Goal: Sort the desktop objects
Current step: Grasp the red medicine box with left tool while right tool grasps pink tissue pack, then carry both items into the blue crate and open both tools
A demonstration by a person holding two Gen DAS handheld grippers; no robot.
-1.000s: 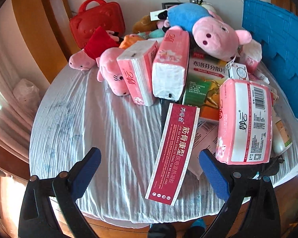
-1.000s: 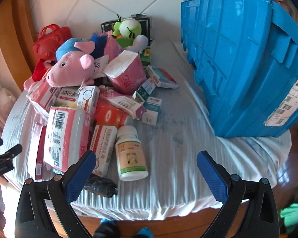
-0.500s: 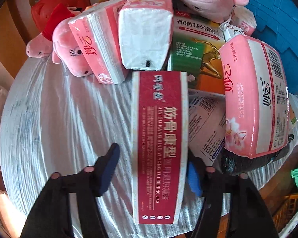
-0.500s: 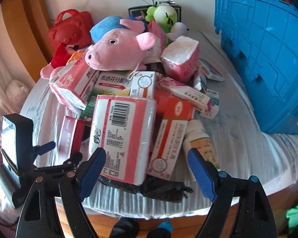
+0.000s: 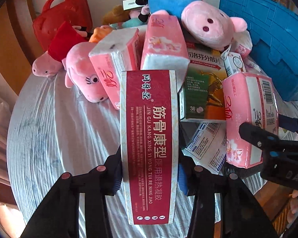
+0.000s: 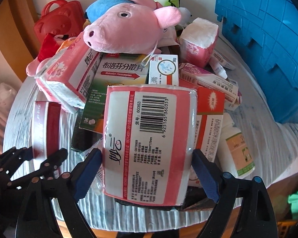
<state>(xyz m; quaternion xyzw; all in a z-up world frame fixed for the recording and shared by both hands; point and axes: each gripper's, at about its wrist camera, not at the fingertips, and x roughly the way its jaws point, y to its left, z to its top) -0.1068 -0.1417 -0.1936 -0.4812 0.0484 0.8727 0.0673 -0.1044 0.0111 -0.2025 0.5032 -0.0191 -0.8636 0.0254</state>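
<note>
My left gripper (image 5: 149,175) is shut on a long red and white medicine box (image 5: 149,144) and holds it by its near end, lifted off the cloth. My right gripper (image 6: 147,170) straddles a pink tissue pack (image 6: 149,140) with a barcode; its blue pads (image 6: 88,171) touch both sides of the pack. The same pack shows in the left wrist view (image 5: 250,119), with the right gripper beside it. The red box and left gripper show at the left of the right wrist view (image 6: 46,130).
A pile of tissue packs, medicine boxes, a green box (image 5: 203,91), a white bottle (image 6: 238,148) and plush pigs (image 6: 129,31) covers the round clothed table (image 5: 55,138). A blue crate (image 6: 268,39) stands right. A red bag (image 5: 63,19) sits at the back left.
My left gripper closed on the red box and raised it. My right gripper moved left and forward until its fingers came around the barcode tissue pack.
</note>
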